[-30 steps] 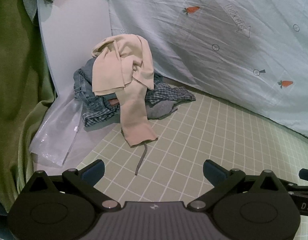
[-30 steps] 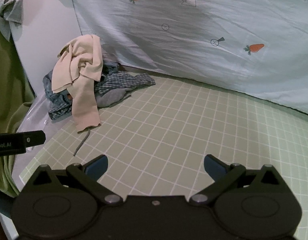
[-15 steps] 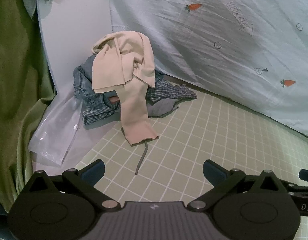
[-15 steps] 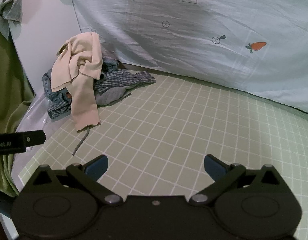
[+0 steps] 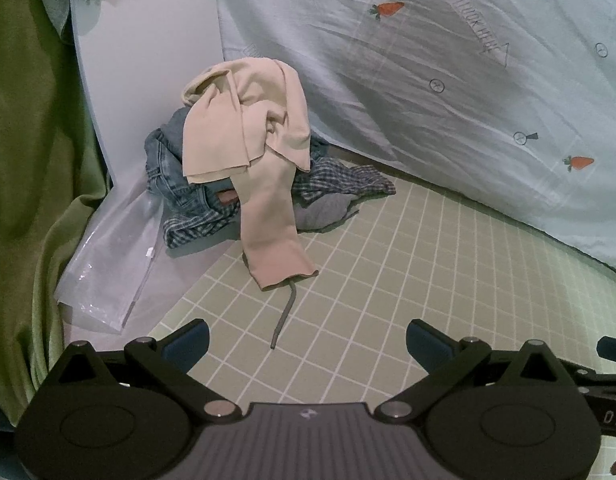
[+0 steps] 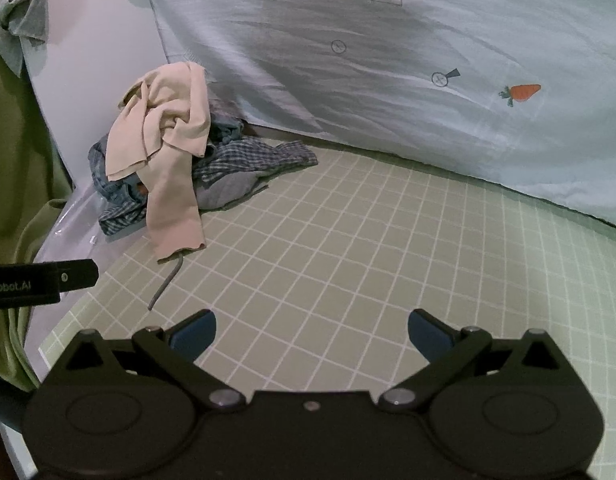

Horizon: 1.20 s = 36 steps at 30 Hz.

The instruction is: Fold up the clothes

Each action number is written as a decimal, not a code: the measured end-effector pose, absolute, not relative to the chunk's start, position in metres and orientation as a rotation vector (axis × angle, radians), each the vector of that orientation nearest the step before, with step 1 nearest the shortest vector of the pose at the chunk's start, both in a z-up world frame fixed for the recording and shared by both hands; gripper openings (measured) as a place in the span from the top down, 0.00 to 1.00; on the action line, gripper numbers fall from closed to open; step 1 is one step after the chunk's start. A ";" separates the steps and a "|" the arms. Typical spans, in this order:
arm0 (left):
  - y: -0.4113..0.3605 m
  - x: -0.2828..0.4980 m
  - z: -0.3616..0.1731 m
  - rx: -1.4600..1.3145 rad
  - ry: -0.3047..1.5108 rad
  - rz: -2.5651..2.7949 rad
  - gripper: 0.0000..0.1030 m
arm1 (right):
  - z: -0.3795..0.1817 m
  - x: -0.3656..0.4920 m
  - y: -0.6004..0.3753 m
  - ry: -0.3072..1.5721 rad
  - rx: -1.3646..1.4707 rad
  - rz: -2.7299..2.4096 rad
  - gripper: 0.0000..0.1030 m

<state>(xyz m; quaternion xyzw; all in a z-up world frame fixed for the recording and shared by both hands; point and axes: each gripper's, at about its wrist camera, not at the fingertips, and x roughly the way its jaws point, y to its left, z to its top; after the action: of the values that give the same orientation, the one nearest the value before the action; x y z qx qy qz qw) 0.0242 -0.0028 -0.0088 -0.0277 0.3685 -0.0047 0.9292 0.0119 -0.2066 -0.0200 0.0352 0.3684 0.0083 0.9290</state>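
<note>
A heap of clothes lies in the far left corner of the green checked mat (image 5: 388,288) (image 6: 348,260). On top hangs a beige garment (image 5: 248,136) (image 6: 164,136), one sleeve trailing down onto the mat. Under it are blue jeans (image 5: 168,172) (image 6: 108,184), a blue plaid shirt (image 5: 340,180) (image 6: 252,160) and a grey garment (image 5: 324,212) (image 6: 228,192). A grey cord (image 5: 284,312) (image 6: 166,280) runs out from the sleeve. My left gripper (image 5: 306,340) is open and holds nothing, well short of the heap. My right gripper (image 6: 312,332) is open too, over bare mat.
A clear plastic bag (image 5: 108,260) lies left of the heap, against a white board (image 5: 140,52) (image 6: 96,52). A green curtain (image 5: 32,160) hangs at the left. A pale blue sheet with carrot prints (image 5: 448,80) (image 6: 388,60) backs the mat. The left gripper's body (image 6: 40,284) shows at the right view's left edge.
Both views have shifted slightly: the heap sits a little higher and farther right in frame. The clothes themselves have not moved, and both grippers stay open.
</note>
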 end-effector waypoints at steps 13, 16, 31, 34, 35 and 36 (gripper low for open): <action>-0.002 0.035 -0.011 -0.072 0.777 -0.039 0.00 | -0.018 0.031 -0.186 0.736 0.020 0.077 0.00; 0.003 0.043 -0.009 -0.092 0.777 -0.039 0.00 | -0.018 0.044 -0.182 0.753 0.030 0.095 0.00; 0.067 0.152 0.017 -0.141 0.703 0.078 0.00 | 0.002 0.181 -0.128 0.688 0.083 0.167 0.02; 0.083 0.195 0.024 -0.164 0.665 0.108 0.01 | 0.003 0.225 -0.109 0.663 0.078 0.182 0.05; 0.088 0.215 0.026 -0.180 0.651 0.117 0.01 | 0.003 0.239 -0.103 0.655 0.073 0.188 0.06; 0.093 0.228 0.027 -0.188 0.643 0.121 0.01 | 0.003 0.253 -0.098 0.647 0.069 0.193 0.08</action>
<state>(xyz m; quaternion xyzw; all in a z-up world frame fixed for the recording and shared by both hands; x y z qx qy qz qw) 0.2285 0.0933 0.0271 -0.0924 0.3154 0.0595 0.9426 0.2533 -0.0978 0.0030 0.0340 0.3175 0.0947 0.9429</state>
